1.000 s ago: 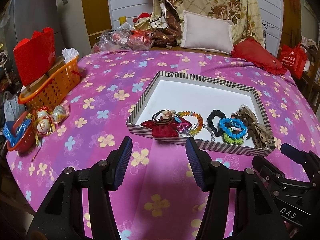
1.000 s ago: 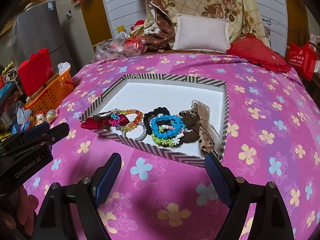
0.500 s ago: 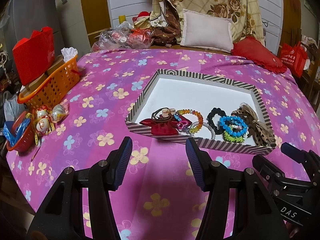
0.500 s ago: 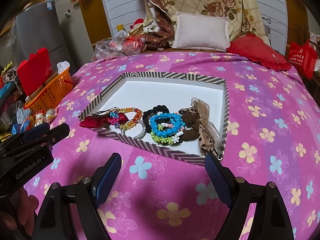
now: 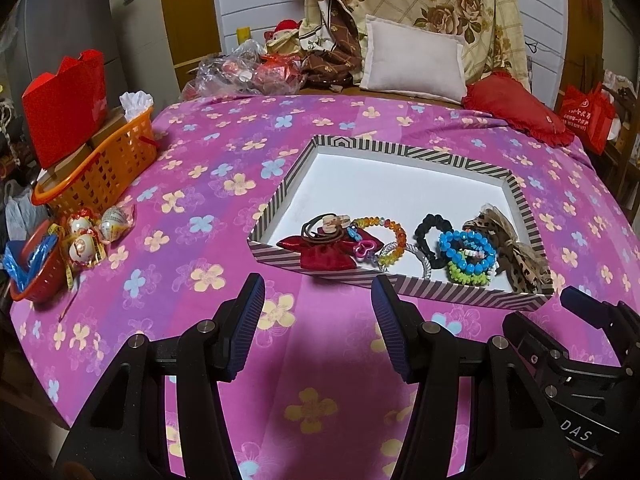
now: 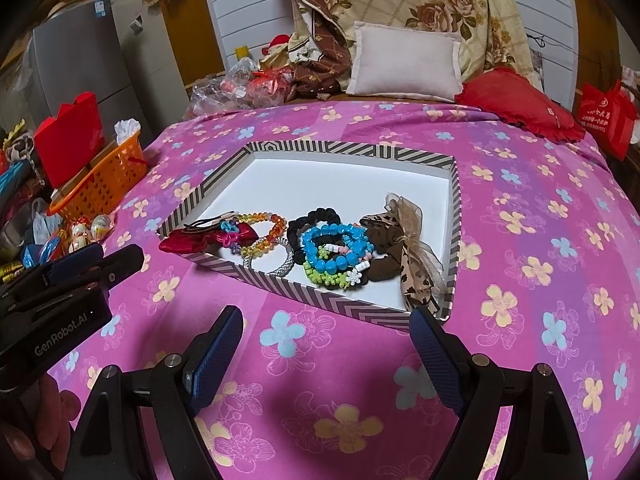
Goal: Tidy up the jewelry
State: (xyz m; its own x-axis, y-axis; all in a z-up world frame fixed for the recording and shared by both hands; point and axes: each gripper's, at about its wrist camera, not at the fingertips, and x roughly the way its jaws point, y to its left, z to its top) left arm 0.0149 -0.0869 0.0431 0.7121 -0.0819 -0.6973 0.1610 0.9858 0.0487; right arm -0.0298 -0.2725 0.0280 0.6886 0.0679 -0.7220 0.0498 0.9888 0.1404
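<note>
A shallow striped box lid [image 5: 404,151] [image 6: 352,149] with a white floor lies on the pink flowered bedspread. Along its near side lie a red satin bow [image 5: 325,254] [image 6: 188,241], an orange bead bracelet [image 5: 394,236] [image 6: 266,236], a silver bangle [image 6: 276,266], a black scrunchie [image 5: 430,228] [image 6: 308,224], blue and green bead bracelets [image 5: 466,252] [image 6: 334,252], and a leopard-print bow scrunchie [image 5: 516,248] [image 6: 412,256]. My left gripper [image 5: 318,300] is open over the bedspread just short of the lid. Lower right of the lid, my right gripper [image 6: 326,336] hangs open and empty.
An orange basket [image 5: 100,168] with a red box [image 5: 64,96] sits at the bed's left edge, beside wrapped trinkets [image 5: 86,236] and a red bowl [image 5: 36,276]. Pillows [image 5: 412,60] and a red cushion [image 5: 516,108] lie at the head. A hand [image 6: 36,420] holds the left gripper.
</note>
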